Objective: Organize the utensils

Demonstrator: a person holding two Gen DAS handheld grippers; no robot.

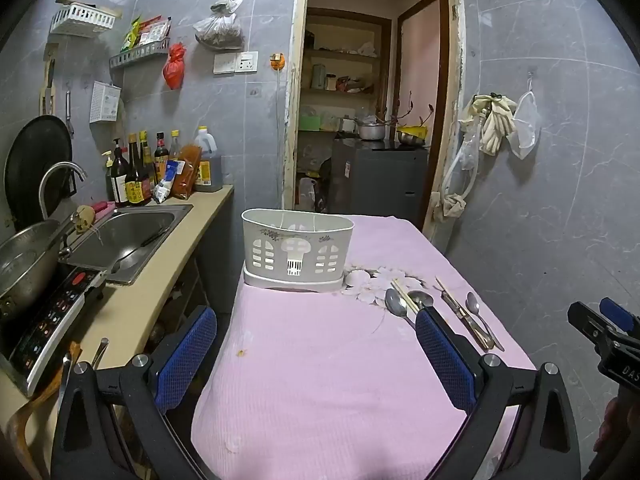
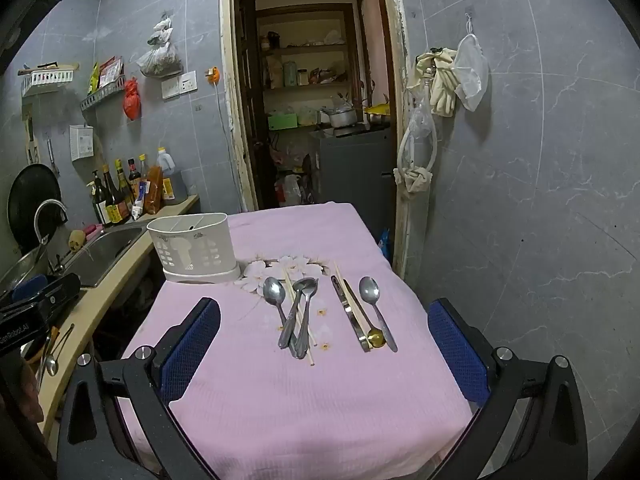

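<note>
White utensil caddy point(image 2: 194, 249) empty; spoons point(image 2: 294, 308) beside it; both tongs wide, unladen.

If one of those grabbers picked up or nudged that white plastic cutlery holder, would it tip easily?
Probably light: the white plastic cutlery holder has thin walls pierced with cut-outs and looks empty. It is tall and stands on a separate tray, so a high push might tip it or slide it on the pink cloth. Its smooth walls could slip.

Black jaws, blue mesh pads point(image 2: 192, 354)
</note>
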